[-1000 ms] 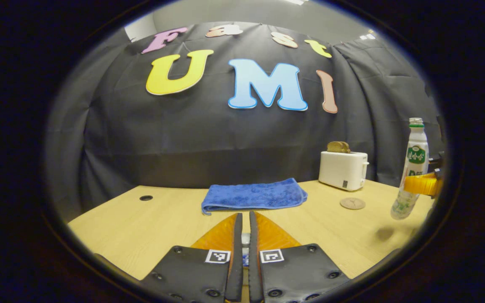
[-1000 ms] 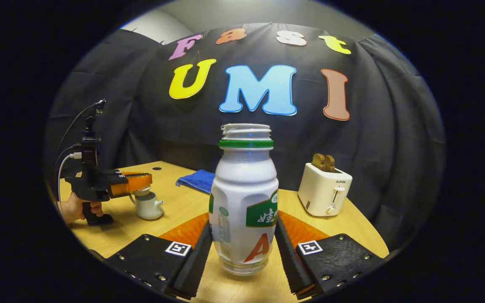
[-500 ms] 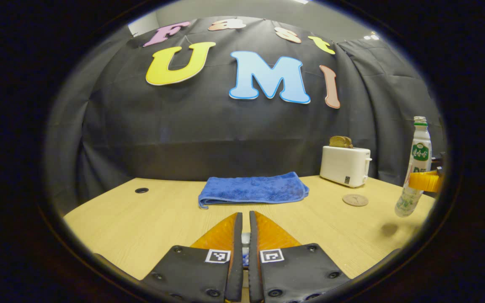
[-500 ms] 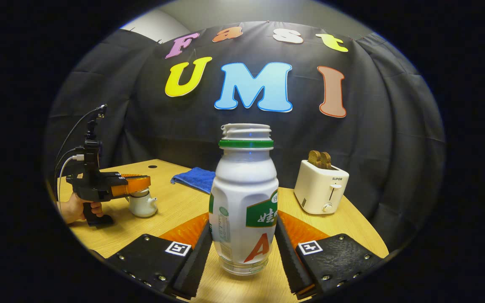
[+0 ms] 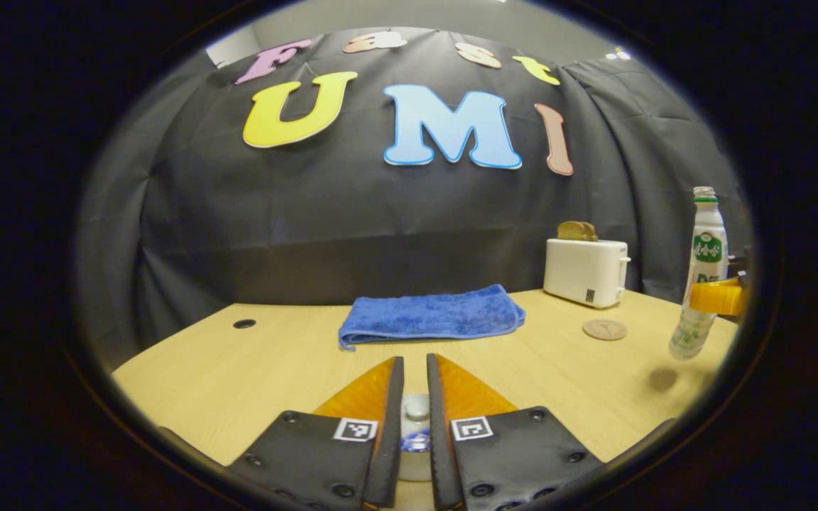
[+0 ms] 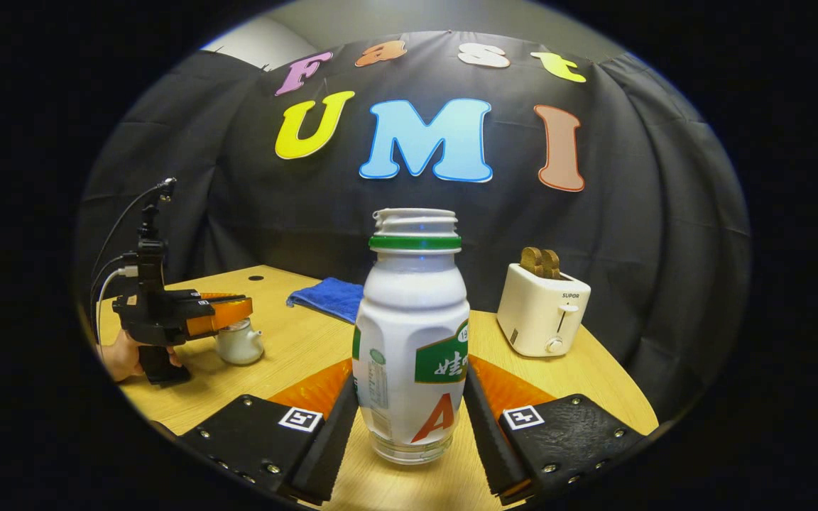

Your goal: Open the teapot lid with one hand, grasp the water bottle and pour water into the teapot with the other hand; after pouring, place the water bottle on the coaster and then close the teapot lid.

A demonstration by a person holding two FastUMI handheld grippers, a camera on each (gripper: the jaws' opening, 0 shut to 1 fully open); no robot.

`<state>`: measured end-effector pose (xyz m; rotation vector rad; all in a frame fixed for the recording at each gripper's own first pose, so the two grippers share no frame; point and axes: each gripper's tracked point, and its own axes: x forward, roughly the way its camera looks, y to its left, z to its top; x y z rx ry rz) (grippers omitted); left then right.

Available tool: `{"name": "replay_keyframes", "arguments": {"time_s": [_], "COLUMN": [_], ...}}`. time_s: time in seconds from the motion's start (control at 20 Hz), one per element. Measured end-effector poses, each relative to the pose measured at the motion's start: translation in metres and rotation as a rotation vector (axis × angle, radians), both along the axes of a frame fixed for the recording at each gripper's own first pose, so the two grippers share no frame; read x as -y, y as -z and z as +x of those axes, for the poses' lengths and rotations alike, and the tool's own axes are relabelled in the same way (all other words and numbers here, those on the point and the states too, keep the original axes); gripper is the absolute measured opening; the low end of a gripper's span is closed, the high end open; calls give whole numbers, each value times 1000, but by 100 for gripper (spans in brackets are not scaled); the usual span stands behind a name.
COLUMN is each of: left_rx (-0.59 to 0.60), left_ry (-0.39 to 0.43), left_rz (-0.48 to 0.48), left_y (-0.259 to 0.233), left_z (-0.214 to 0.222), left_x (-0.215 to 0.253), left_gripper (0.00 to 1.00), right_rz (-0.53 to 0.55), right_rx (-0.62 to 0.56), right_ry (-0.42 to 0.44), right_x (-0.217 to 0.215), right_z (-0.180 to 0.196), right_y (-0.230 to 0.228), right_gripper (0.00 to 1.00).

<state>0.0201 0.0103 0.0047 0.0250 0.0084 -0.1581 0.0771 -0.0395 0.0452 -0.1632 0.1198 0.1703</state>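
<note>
r gripper (image 6: pixel 409 426) pinches the water bottle (image 6: pixel 411 333), one finger pressed on each flank, bottle upright w/ cap off, base lifted off the table (image 6: pixel 295 348) judging by its shadow in the left gripper view. l gripper (image 5: pixel 409 426) has fingers drawn close around the teapot lid (image 5: pixel 416 410), knob sitting in the narrow gap; can't tell if they actually press it or have just let go. in the right gripper view the teapot (image 6: pixel 238 342) is at 9 o'clock, l gripper (image 6: pixel 221 316) right on top of it, a hand (image 6: pixel 125 355) on the grip. coaster (image 5: pixel 604 329) lies at 3 o'clock in the left gripper view, just before the toaster (image 5: pixel 585 271); blue towel (image 5: pixel 430 316) at 12.

step in hand, my guess: getting the lid off. do it well: squeeze firm on the knob, lift straight up, no twist, so the pot doesn't drag. park the lid clear to the side, not over the mouth. keep the bottle level til the opening's free, then bring it over and tip slow.
</note>
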Motion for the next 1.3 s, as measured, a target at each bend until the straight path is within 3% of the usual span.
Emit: {"name": "replay_keyframes", "arguments": {"time_s": [0.05,0.2,0.45,0.6,0.8,1.3], "left_rx": [30,105,237,264,242,202], "left_ry": [-9,-35,-45,-41,-37,-37], "left_rz": [-9,-51,-97,-118,-99,-121], "left_y": [-12,-44,-91,-97,-82,-65], "left_z": [-5,-37,-113,-148,-167,-159], "left_x": [-4,-17,-36,-45,-50,-55], "left_gripper": [34,65,87,87,87,87], "right_rz": [5,63,144,164,113,108], "right_rx": [1,19,45,37,39,0], "right_ry": [-2,8,110,201,278,331], "right_x": [0,6,44,68,84,94], "right_z": [2,19,76,109,147,180], "right_y": [0,-11,-27,-21,-4,28], "right_gripper": [77,77,77,77,77,77]}}
